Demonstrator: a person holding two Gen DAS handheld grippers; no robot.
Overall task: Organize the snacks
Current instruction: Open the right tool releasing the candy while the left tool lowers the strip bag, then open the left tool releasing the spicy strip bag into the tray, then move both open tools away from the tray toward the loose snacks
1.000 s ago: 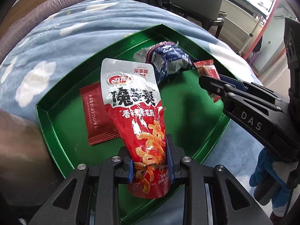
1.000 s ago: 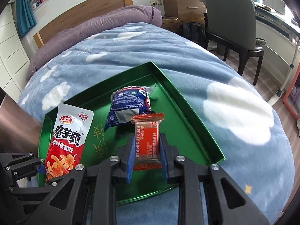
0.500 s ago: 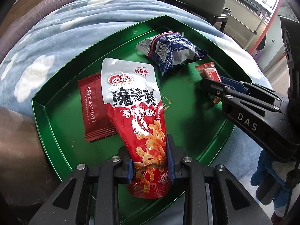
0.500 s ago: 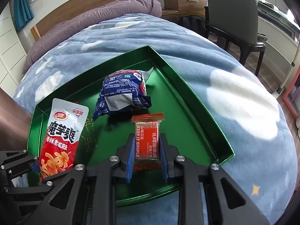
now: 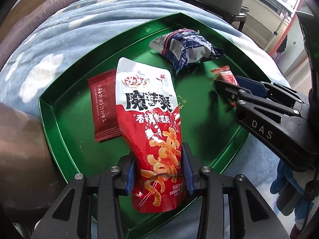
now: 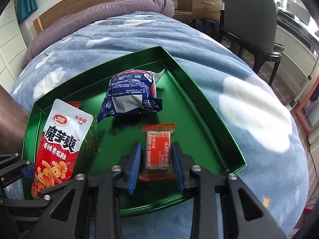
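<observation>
**Release step: both snacks going down in the green tray**

Left gripper [image 5: 158, 170]: jaws have just been opening, red konjac pouch [image 5: 151, 123] sits between them. Blue pads look just off the pouch sides, so I read it as let go, not pinched. Pouch lies lengthwise on the green tray [image 5: 65, 107], partly overlapping the dark red sachet [image 5: 103, 105], bottom end reaching the near rim.

Right gripper [image 6: 155, 162]: jaws have just been opening too. Small orange packet [image 6: 158, 149] lies flat on the tray floor between the pads, with a visible gap each side. Released.

Blue crumpled bag [image 6: 131, 93] sits toward the far corner, apart from both.

How I'd finish this cleanly:
- Spread both sets of jaws wider before any lift; foil edges snag on pads.
- Pull back along the finger line, not sideways, so neither packet drags.
- Watch the pouch's bottom end: it sits at the rim and could tip out if nudged.
- The 2 grippers sit close together; withdraw 1 at a time.
</observation>
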